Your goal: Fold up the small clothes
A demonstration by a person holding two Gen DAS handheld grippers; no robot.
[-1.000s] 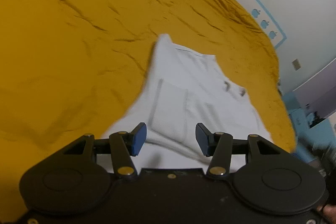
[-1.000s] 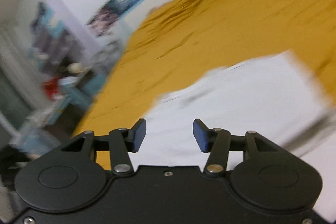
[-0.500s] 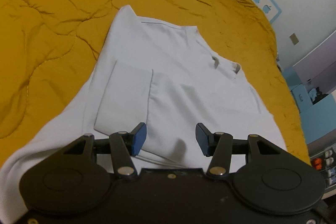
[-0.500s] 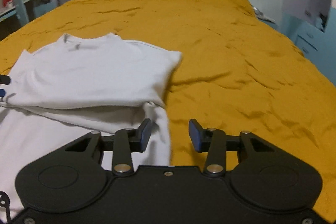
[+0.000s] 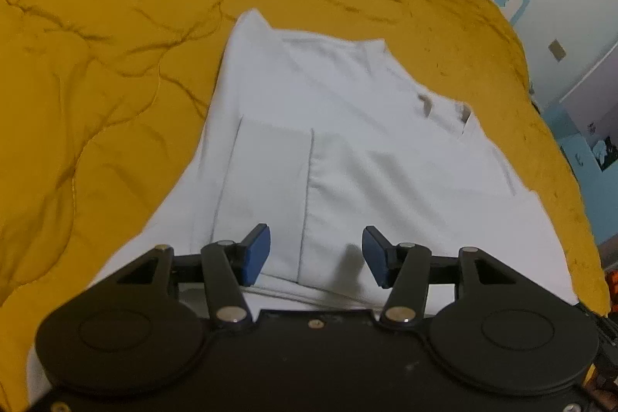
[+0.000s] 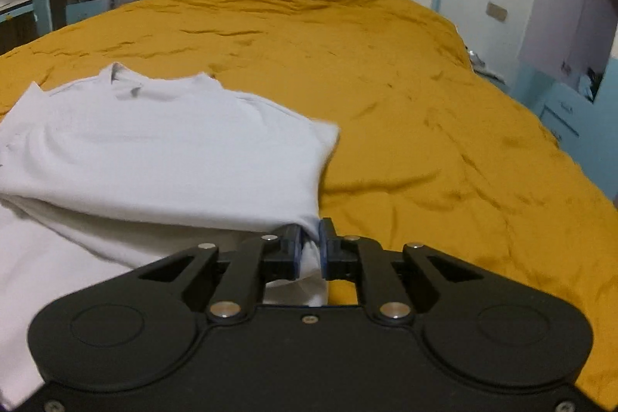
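While the white T-shirt [image 5: 347, 149] lies partly folded on the mustard-yellow bedspread [image 5: 96, 45], the two grippers take different roles. The right gripper [image 6: 309, 250] has its jaws drawn almost together on a bunch of white cloth at the near right edge of the shirt; the pinched fabric shows between the blue pads, and the upper layer rises from that grip toward the collar [image 6: 127, 82] at the far left. This hold at the edge, rather than mid-panel, probably lets the whole layer be lifted or carried over in one sweep. The left gripper [image 5: 316, 257] hovers over the near part of the garment with its jaws wide apart and nothing between them; whether its pads touch the cloth cannot be told. Beneath it a sleeve [image 5: 266, 188] is turned inward onto the body of the shirt, its hem seams running near to far, which suggests that the side folds are in progress. The open gripper seems placed to take the matching near edge, so that both corners travel together and the fold stays square.
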